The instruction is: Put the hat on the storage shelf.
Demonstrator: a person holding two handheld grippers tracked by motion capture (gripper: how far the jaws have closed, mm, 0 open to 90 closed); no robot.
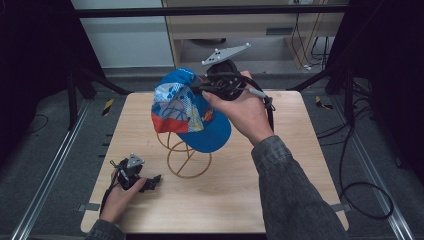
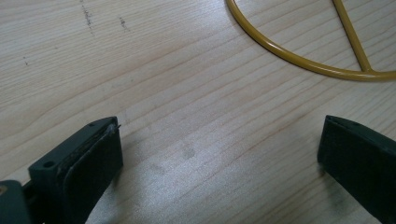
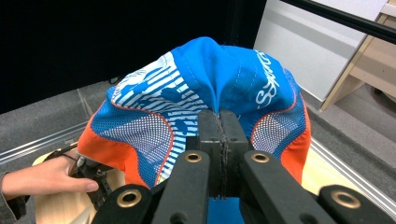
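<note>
Left tool (image 1: 150, 182): nearest the person, resting low on the wooden bench (image 1: 280, 200) at its near left corner; in the left gripper view its jaws stand spread wide over bare wood, with nothing between them.
Wire stand (image 1: 181, 156): a yellow hoop-and-loop cap stand just beyond the left tool, near the middle of the bench; its round base ring (image 2: 299, 59) lies flat on the wood.
Cap (image 1: 187, 110): a blue baseball cap with orange mesh sides and white print, carried in the air above the stand's top, tilted, brim toward the person; whether it touches the wire I cannot tell.
Right tool (image 1: 209, 89): farthest out, raised over the bench; its jaws are pressed together on a pinch of the cap's blue crown fabric (image 3: 219, 88), which puckers where they bite.
Step in hand: judged as hanging the cap on the stand, with the cap carried above it and not yet seated.
Next move: likely needs the crown's hollow centred over the wire loop and lowered; only then should the right tool let go, since an early release could drop the cap askew.
</note>
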